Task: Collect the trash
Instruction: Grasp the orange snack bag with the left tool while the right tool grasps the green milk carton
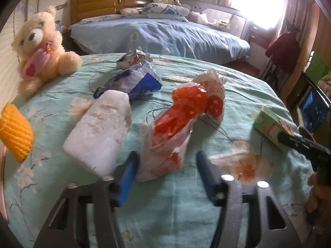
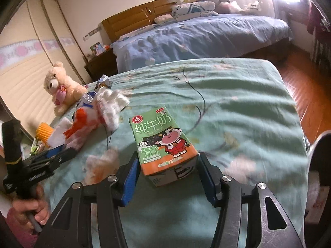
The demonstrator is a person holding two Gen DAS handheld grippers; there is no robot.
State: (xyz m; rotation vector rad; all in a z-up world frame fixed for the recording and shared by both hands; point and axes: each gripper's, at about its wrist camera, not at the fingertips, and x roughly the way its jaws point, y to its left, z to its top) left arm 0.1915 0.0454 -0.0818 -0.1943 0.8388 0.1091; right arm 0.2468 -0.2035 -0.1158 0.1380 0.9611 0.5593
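My left gripper (image 1: 165, 177) hung low over the green flowered bedspread (image 1: 186, 206); its jaws stood apart, and the near end of an orange-and-white plastic wrapper (image 1: 175, 128) lay between them; the left blue pad (image 1: 126, 181) seemed to touch the wrapper's edge, the right pad stood clear of it, so I gripped nothing; just left of the wrapper lay a white foam block (image 1: 99, 128), and behind both a blue-and-white bag (image 1: 134, 80) and a crumpled foil wrapper (image 1: 132, 59); a cream teddy bear (image 1: 41, 47) sat at the far left edge, with a yellow ribbed thing (image 1: 14, 132) nearer me.

My right gripper (image 2: 167, 177) pointed down at a green milk carton (image 2: 163, 140) lying flat on the bedspread (image 2: 238, 103); the carton's near end sat between my jaws; whether the pads pressed its sides I could not tell, for narrow gaps seemed to show on both sides; the carton rested well apart from the heap of wrappers (image 2: 99, 113) by the teddy bear (image 2: 60, 86); a hand (image 2: 31, 208) held the left gripper (image 2: 62, 153) at the left edge.
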